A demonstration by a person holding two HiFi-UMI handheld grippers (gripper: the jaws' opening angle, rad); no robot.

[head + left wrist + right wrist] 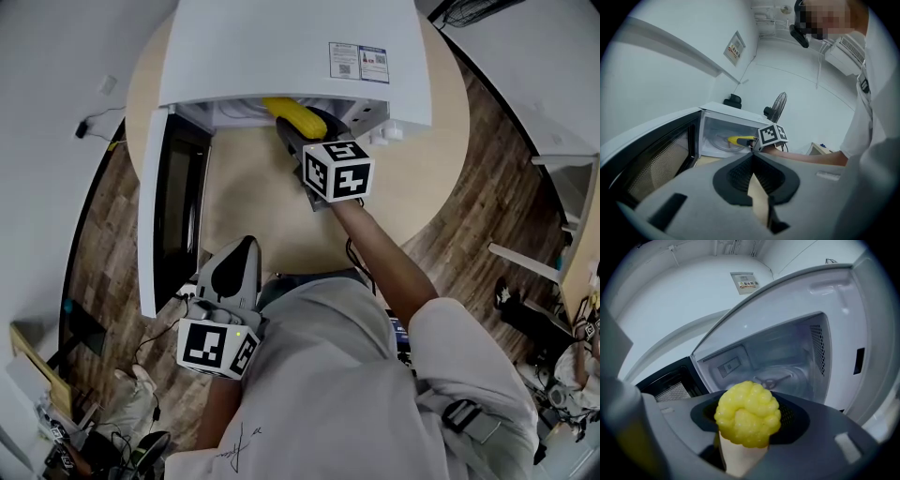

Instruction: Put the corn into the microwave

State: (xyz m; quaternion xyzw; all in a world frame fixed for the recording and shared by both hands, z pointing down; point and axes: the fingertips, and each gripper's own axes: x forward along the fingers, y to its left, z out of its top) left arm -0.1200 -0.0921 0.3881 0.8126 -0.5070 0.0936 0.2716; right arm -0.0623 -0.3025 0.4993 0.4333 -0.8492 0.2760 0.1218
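Item 1: corn was clamped end-on in the right hand-held gripper, at the mouth of the open microwave. Item 2: left hand-held gripper, jaws together, empty, hung back. Advisable: reach deeper, lower it onto the cavity floor, then release.
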